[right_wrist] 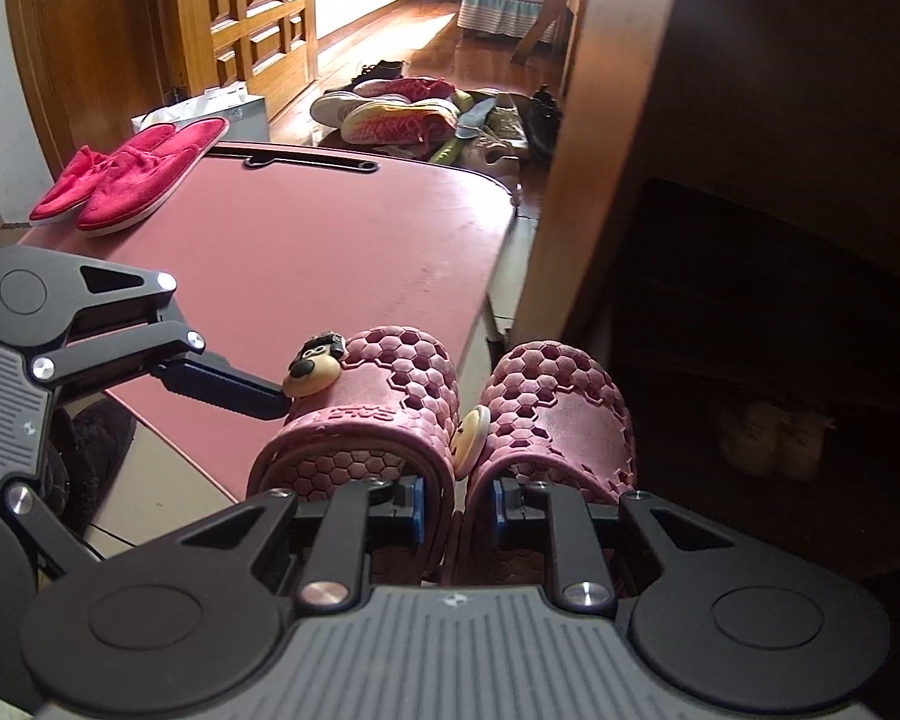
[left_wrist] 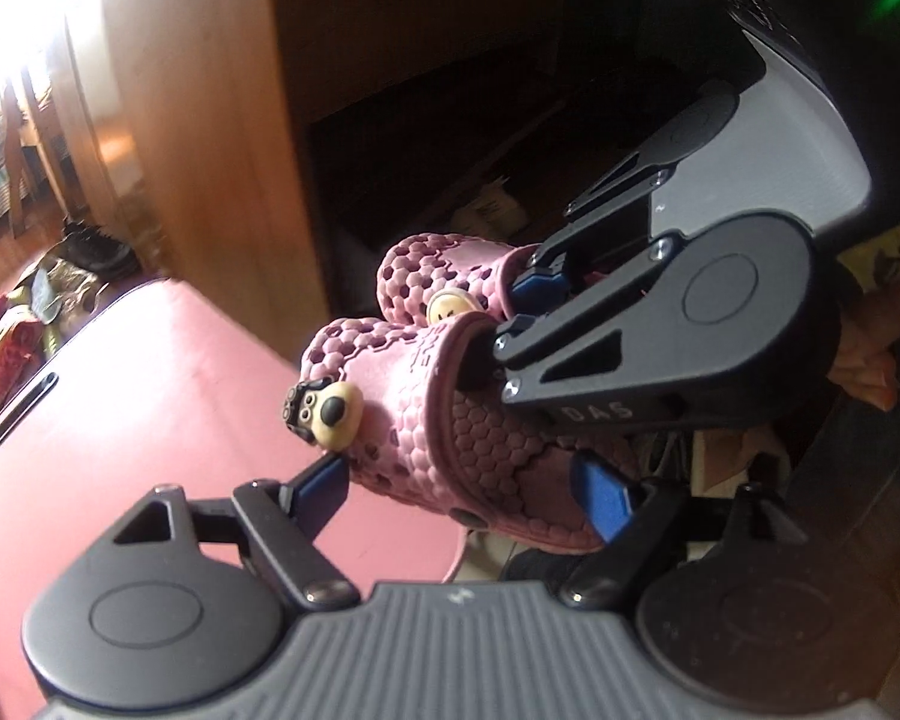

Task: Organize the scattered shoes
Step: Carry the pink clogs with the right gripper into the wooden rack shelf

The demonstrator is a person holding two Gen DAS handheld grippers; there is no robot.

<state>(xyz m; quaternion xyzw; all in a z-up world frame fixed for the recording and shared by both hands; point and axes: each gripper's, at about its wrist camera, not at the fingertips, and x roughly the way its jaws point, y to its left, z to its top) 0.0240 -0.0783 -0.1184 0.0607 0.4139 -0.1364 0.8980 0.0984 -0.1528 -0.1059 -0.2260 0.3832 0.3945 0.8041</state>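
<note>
Clogs [left_wrist: 450,396], pink, are flanked loosely by the wide left gripper [left_wrist: 468,495] beside the table [left_wrist: 168,396], while, rightward, both clogs [right_wrist: 450,420] are pinched by their inner walls in the right gripper [right_wrist: 456,507] before a dark cabinet [right_wrist: 750,300].

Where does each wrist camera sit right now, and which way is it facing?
Left wrist: on the left gripper, facing across the pink clogs toward the dark cabinet; its fingers straddle the nearer clog from outside, and the right gripper enters from the right.
Right wrist: on the right gripper, facing along the clogs toward the red table, red slippers and floor shoe pile; its fingers sit inside the clogs' openings, and the left gripper's finger reaches in from the left.
Shared: clogs, table, cabinet, shoe pile, both grippers.
</note>
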